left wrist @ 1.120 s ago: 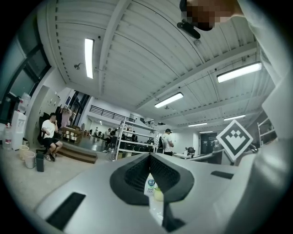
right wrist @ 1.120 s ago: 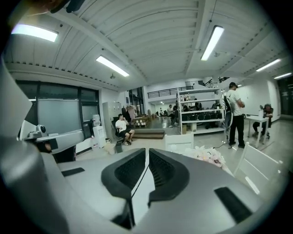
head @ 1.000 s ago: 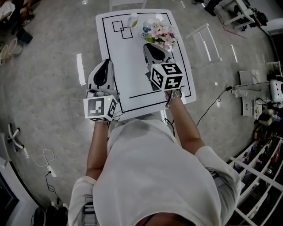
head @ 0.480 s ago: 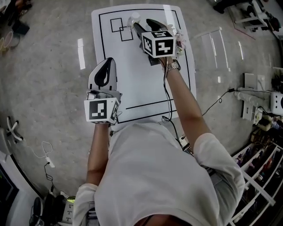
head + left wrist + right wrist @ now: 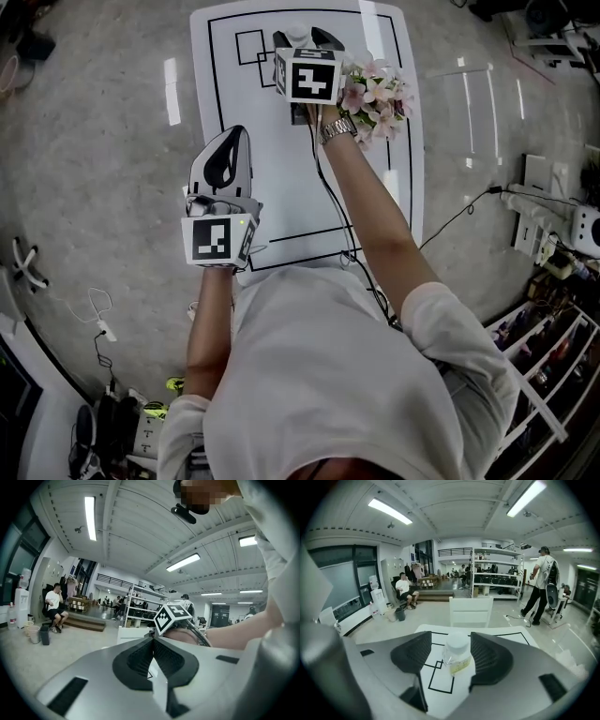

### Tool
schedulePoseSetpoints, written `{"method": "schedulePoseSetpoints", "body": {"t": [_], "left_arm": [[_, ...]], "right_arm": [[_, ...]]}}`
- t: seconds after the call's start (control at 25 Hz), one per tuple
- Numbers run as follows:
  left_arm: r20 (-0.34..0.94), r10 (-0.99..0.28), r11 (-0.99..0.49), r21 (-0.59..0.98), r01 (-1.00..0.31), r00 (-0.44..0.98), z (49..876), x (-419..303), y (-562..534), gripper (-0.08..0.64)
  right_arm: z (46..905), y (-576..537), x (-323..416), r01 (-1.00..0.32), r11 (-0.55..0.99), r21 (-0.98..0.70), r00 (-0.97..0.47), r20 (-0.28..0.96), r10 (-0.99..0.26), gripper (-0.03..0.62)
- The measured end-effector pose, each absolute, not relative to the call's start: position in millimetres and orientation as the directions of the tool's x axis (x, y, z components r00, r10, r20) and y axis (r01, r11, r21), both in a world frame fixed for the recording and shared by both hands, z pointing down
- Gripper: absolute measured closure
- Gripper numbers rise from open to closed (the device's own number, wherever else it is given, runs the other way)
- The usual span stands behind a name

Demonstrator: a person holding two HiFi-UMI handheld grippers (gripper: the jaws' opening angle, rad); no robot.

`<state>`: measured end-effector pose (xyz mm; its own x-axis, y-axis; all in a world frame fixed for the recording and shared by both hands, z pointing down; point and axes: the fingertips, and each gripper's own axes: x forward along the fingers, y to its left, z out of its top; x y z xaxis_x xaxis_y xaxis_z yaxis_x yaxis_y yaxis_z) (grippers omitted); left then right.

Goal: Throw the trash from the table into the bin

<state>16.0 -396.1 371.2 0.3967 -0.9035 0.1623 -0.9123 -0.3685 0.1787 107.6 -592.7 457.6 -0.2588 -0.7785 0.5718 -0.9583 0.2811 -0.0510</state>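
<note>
Bottle (image 5: 456, 656): upright between your right gripper's (image 5: 451, 639) jaws, touching neither pad.
Right gripper: jaws apart, just been opening.
Left gripper (image 5: 152, 640): jaws together.
Room: flowers (image 5: 377, 94) just right; table (image 5: 281, 187) edge near, ahead.

White table (image 5: 281, 178) with bottle (image 5: 456, 654), flowers (image 5: 377, 97)

One white rectangular counter (image 5: 281, 187) ruled with black lines, on which two overlapping outlined squares (image 5: 249, 47) are drawn. One small clear plastic bottle with a white cap (image 5: 455, 654). One bunch of pink and white flowers (image 5: 377, 98). Two grey hand-held tools: one left tool (image 5: 152, 637) and one right tool (image 5: 451, 639), each carrying one cube with black-and-white square markers (image 5: 217, 239), two cubes in all. One white chair (image 5: 470, 611) at the counter's far end.
</note>
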Motion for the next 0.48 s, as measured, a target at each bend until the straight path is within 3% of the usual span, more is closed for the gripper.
{"method": "schedulePoseSetpoints", "body": {"t": [0.24,0.32,0.48], "left_arm": [[0.183,-0.904,-0.356,0.178,-0.917,0.386,385,5,-406,0.554],[0.188,-0.906,-0.348,0.182,-0.920,0.380,388,2,-406,0.554],[0.191,-0.906,-0.343,0.192,-0.919,0.378,389,-2,-400,0.554]], "right_arm": [[483,-607,112,-0.969,0.246,0.005,-0.192,0.610,-0.769,0.348],[484,-607,114,-0.972,0.234,0.029,-0.168,0.610,-0.774,0.414],[485,-597,113,-0.973,0.230,-0.011,-0.189,0.607,-0.772,0.416]]}}
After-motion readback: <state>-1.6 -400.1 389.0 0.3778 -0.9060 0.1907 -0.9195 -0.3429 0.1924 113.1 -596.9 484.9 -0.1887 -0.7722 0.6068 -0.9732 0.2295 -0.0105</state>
